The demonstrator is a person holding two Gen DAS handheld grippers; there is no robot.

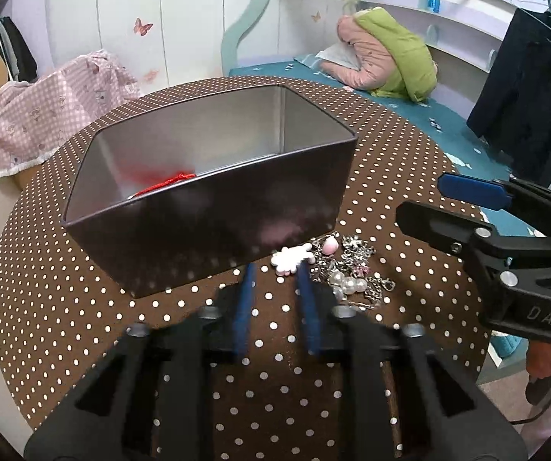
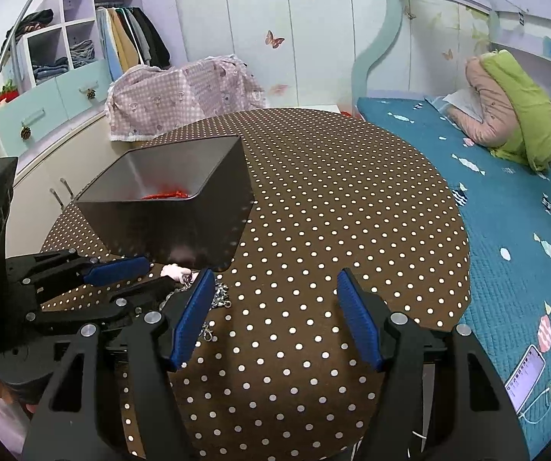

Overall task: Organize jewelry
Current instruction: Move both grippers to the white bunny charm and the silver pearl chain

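From the left wrist camera, a round table draped in brown cloth with white dots bore an open grey metal tin, with a red cord lying on its floor. A heap of jewelry, comprising chains, pearls, a pink bead and a white flower-shaped charm, lay on the cloth just beside the tin's near right corner. The left gripper hung low before that heap, its blue pads blurred and drawn near one another; whether they pinched any piece could not be told. The right gripper entered from the right, one blue pad visible above the table's edge. From the right wrist camera, the right gripper stood with its fingers spread wide over bare dotted cloth, holding nothing. The left gripper reached in from the left, its tip at the jewelry, which lay just in front of the tin. A bed with a teal cover stood beyond the table.
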